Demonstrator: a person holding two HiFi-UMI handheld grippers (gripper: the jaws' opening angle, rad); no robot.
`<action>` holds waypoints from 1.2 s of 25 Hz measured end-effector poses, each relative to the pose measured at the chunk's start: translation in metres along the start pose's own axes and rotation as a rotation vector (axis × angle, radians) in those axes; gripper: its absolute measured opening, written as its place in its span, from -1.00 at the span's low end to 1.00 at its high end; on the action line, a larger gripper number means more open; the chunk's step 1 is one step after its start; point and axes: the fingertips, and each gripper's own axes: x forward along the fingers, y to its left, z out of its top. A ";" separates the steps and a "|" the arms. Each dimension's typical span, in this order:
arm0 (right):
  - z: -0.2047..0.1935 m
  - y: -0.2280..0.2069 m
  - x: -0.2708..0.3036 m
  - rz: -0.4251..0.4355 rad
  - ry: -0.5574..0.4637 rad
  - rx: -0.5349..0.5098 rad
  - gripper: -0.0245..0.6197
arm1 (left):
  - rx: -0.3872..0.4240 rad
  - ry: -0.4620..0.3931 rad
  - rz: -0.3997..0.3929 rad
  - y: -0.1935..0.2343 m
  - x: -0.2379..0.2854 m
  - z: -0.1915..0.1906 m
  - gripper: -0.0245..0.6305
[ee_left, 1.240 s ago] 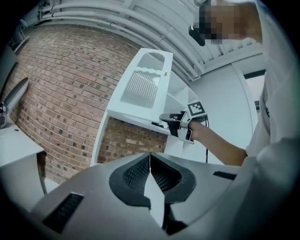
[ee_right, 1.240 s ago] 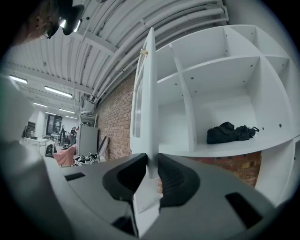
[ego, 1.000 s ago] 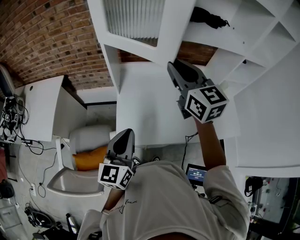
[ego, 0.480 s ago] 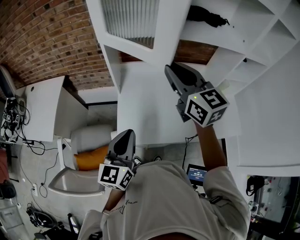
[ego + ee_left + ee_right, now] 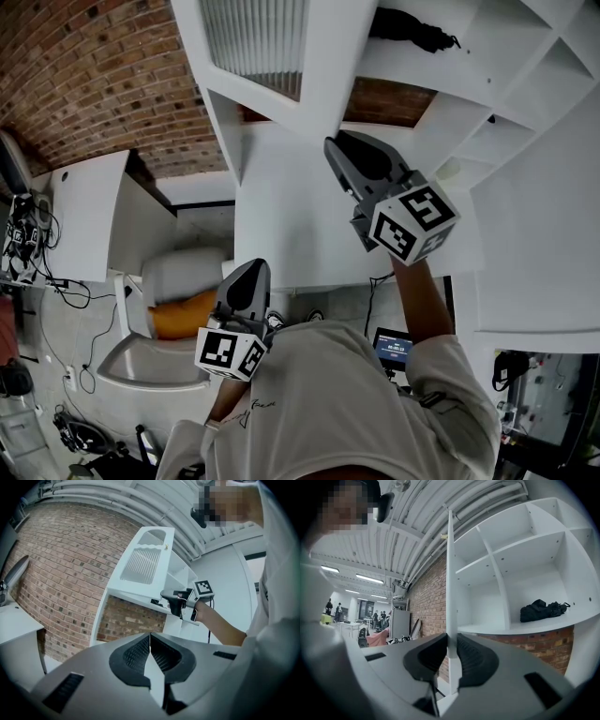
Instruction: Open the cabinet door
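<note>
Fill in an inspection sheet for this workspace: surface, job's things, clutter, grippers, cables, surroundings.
Surface: white cabinet shelves, mostly bare.
Job's things: cabinet door with ribbed-glass panel, standing open.
Clutter: black bundle on one shelf.
Grippers: right gripper has just been closing its jaws, door edge clamped between them; left gripper shut, empty, held low.
Cables: loose cables on the floor at left.
Surroundings: brick wall; orange cushion below.

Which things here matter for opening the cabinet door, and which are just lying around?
In use: door; right gripper, whose jaws have just been closing on the door's edge.
Lying about: black bag; orange cushion; cables; left gripper, shut and empty.
</note>
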 end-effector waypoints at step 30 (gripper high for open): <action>-0.002 0.054 -0.005 0.173 0.004 -0.029 -0.72 | -0.002 -0.010 0.006 -0.004 -0.004 -0.001 -0.87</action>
